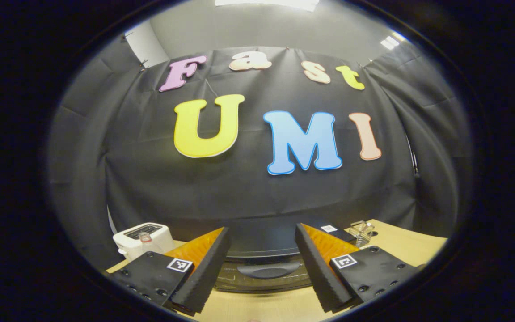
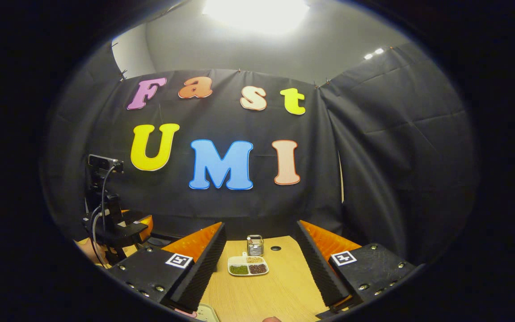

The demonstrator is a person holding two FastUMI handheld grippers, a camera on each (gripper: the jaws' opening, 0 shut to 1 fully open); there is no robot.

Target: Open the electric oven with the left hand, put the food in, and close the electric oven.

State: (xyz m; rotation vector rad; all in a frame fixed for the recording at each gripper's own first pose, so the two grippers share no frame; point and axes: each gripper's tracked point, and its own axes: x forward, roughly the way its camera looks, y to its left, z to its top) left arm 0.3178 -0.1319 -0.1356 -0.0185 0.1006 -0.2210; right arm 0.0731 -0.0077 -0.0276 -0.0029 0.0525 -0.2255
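Oven (image 1: 264, 250) first: it's a dark box sitting on the wooden table (image 1: 266, 308) right ahead of the left gripper (image 1: 262, 268), framed between its two fingers, with the curved door handle (image 1: 268, 269) facing the camera and the door looking closed. That left gripper is spread wide with nothing between its fingers, hovering short of the handle and not touching it. Off to its left stands a white toaster (image 1: 143, 239), and to the right, past the oven, a small wire rack (image 1: 361, 231) near the table's back edge.

Over in the right gripper view, the right gripper (image 2: 259, 268) is also wide open and holding nothing. Between its fingers, farther down the table, lies a white divided tray (image 2: 247, 265) with three kinds of food in its compartments, and just behind it the same wire rack. The left gripper shows at the far left there, cables trailing from it.
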